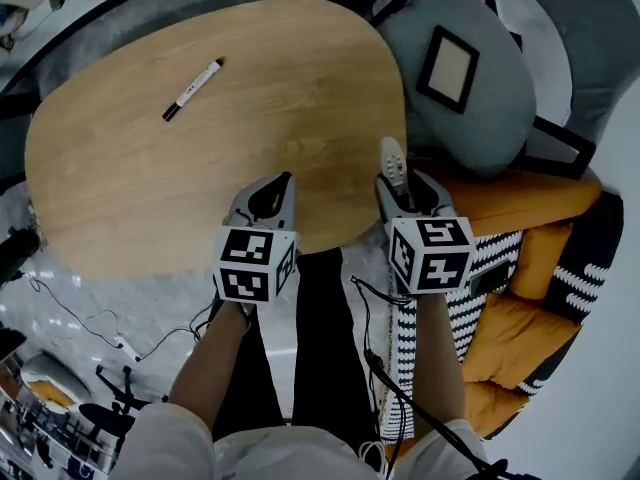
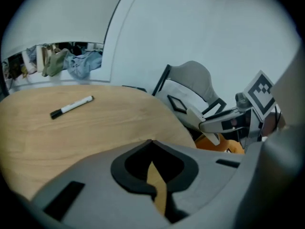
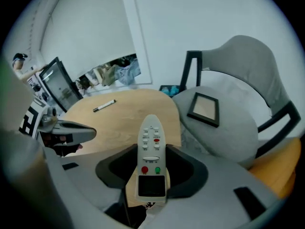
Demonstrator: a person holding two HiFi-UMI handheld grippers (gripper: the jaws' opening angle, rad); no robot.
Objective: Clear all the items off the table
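Starting nearest the person: the left gripper (image 1: pixel 268 196) hangs over the near edge of the tabletop (image 1: pixel 150 188). Its fingers (image 2: pixel 127 171) are closed tip to tip, with only a sliver of wood showing behind them and nothing between them.

Level with it, at the tabletop's right edge, the right gripper (image 1: pixel 405 190) is clamped on a pale remote control (image 3: pixel 151 142). The right fingers (image 3: pixel 187 173) press on the remote's lower half from both sides. The remote lies button side up, its long axis in line with the fingers and its rounded nose pointing away from the person.

Farther out, one item is left on the wood: a white marker (image 1: pixel 193 89) with a black cap. It lies ahead and to the left of both grippers, well apart from them. Its long axis runs diagonally, cap end nearer and to the left, tail end farther and to the right. The left gripper is the nearer of the two and is free.

Beyond the right edge, a framed picture (image 1: pixel 447 69) rests on a grey cushion (image 1: pixel 490 128).

Judgement: the remote is in hand and needs setting down off the table. The marker falls to the left gripper, which must open and turn across the marker's axis.
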